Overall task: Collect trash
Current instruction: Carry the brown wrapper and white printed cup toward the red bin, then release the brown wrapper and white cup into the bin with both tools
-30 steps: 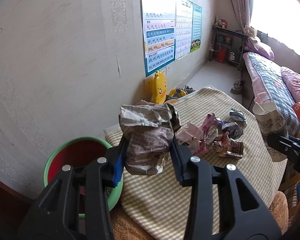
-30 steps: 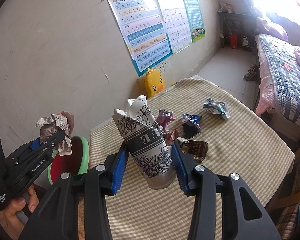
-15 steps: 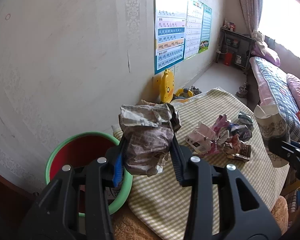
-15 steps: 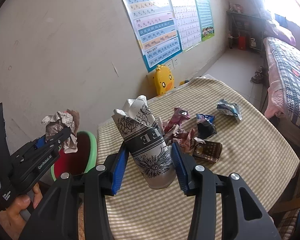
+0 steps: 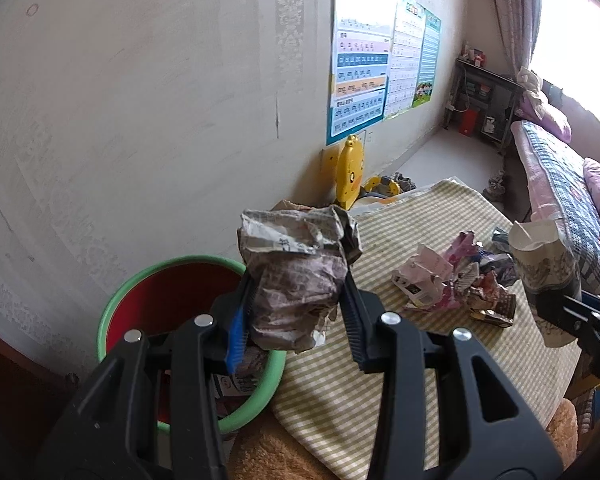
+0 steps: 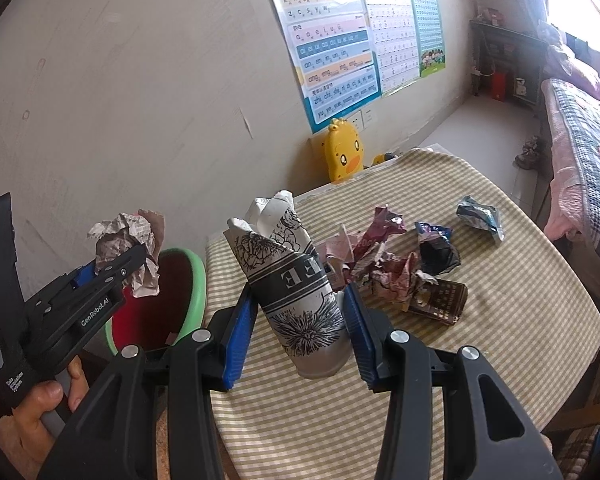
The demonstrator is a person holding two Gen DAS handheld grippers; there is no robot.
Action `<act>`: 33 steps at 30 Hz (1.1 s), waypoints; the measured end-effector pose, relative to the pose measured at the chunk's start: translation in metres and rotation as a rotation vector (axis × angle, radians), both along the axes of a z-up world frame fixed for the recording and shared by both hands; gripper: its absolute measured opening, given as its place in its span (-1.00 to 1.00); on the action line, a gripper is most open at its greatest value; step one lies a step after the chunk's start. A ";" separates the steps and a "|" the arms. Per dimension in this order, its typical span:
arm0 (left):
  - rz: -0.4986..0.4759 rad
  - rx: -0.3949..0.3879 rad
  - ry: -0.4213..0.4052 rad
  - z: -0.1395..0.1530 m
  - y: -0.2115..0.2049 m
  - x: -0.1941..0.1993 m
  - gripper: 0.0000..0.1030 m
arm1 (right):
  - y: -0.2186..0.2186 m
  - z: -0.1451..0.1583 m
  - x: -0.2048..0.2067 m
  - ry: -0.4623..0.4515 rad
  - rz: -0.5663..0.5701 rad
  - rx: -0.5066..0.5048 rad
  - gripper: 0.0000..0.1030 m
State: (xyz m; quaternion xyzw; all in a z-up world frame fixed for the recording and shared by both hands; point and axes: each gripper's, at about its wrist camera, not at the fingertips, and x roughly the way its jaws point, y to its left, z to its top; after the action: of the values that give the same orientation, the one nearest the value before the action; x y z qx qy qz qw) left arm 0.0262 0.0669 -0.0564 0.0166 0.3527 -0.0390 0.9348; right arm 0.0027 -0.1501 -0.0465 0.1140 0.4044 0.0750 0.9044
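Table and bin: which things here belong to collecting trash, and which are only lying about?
For the job:
crumpled newspaper in left gripper
paper cup in right gripper
wrappers on table
bin

Lying about:
yellow duck toy
wall posters
bed

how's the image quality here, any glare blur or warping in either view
Left wrist view: the window is blown out white, the wall bows from the fisheye lens, and the crumpled paper is sharp. Right wrist view: glare sits in the top right corner, the posters curve, and the paper cup is crisp; dark corners frame both views.
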 end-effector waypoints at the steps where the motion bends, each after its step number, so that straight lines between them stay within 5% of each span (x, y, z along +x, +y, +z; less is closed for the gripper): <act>1: 0.005 0.000 0.001 0.000 0.002 0.000 -0.24 | 0.002 -0.001 0.001 0.002 0.005 -0.001 -0.18; 33: 0.226 -0.011 0.075 -0.034 0.102 0.014 -0.24 | 0.104 -0.016 0.044 0.046 0.221 -0.017 -0.18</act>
State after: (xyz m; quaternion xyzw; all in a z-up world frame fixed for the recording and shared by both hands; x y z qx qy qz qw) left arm 0.0406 0.1693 -0.0908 -0.0298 0.3868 0.0639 0.9195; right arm 0.0465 -0.0458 -0.0629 0.0626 0.4359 0.1681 0.8820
